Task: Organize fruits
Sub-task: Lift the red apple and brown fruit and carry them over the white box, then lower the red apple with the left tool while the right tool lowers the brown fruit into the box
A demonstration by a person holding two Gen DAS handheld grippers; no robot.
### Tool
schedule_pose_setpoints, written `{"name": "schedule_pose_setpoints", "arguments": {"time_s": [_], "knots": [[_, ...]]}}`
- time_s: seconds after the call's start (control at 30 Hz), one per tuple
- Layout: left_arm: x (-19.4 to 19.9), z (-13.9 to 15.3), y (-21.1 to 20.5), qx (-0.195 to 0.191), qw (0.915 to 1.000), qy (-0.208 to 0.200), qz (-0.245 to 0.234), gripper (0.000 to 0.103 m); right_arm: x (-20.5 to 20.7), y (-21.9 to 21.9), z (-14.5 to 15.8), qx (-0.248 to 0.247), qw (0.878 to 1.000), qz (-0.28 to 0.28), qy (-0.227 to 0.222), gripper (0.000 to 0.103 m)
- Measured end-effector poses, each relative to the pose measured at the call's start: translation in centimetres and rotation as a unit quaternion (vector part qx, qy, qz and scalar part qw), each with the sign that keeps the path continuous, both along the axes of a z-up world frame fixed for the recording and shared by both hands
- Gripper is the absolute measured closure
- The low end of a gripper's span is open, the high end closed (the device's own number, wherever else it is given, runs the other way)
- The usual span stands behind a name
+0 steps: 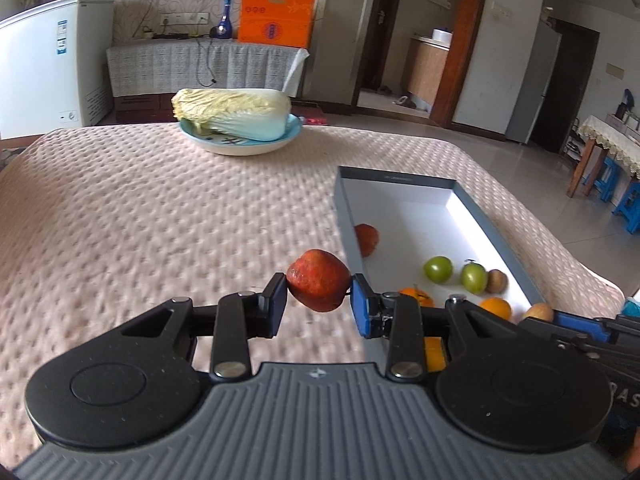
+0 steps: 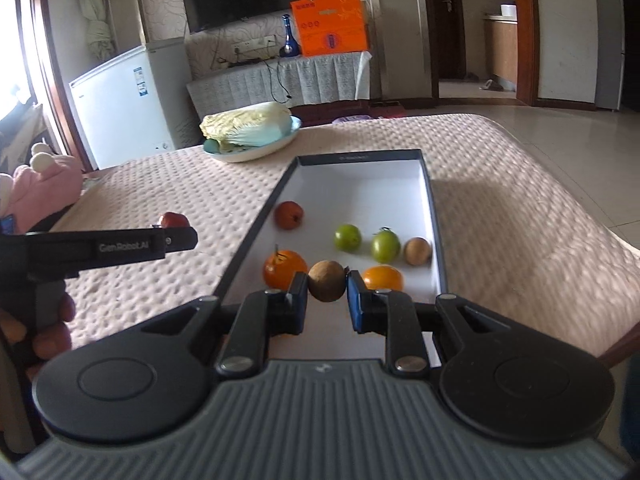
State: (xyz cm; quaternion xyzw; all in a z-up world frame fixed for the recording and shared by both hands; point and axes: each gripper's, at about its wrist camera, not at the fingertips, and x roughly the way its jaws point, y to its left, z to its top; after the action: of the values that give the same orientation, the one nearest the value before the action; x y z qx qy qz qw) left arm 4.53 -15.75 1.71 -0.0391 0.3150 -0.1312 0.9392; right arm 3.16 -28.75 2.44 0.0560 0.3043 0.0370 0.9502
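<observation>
My left gripper (image 1: 319, 294) is shut on a red fruit (image 1: 318, 280), held above the pink tablecloth just left of the grey box (image 1: 345, 208). The left gripper (image 2: 176, 228) with its red fruit (image 2: 174, 220) also shows in the right wrist view. My right gripper (image 2: 327, 290) is shut on a brown fruit (image 2: 327, 280) over the near end of the box (image 2: 434, 200). Inside the box lie a red fruit (image 2: 289, 215), two green fruits (image 2: 347, 237) (image 2: 385, 245), two orange fruits (image 2: 285, 267) (image 2: 383, 277) and another brown fruit (image 2: 417, 251).
A napa cabbage (image 1: 234, 112) lies on a pale blue plate (image 1: 240, 145) at the table's far side. A pink plush toy (image 2: 36, 184) sits at the left table edge. A white freezer (image 2: 132, 100) stands beyond the table.
</observation>
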Motion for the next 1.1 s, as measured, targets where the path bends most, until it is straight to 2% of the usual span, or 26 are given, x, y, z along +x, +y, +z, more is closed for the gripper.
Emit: {"name": "schedule_pose_setpoints", "arguments": {"time_s": [0.43, 1.1], "knots": [[-0.5, -0.2, -4.2, 0.001, 0.9983, -0.01, -0.057, 0.063, 0.5, -1.6, -1.0, -0.005, 1.0, -0.021, 0.018, 0.079], [0.6, -0.6, -7.9, -0.006, 0.9971, -0.007, -0.076, 0.063, -0.3, -2.4, -1.4, -0.01, 0.999, -0.013, 0.032, 0.079]]}}
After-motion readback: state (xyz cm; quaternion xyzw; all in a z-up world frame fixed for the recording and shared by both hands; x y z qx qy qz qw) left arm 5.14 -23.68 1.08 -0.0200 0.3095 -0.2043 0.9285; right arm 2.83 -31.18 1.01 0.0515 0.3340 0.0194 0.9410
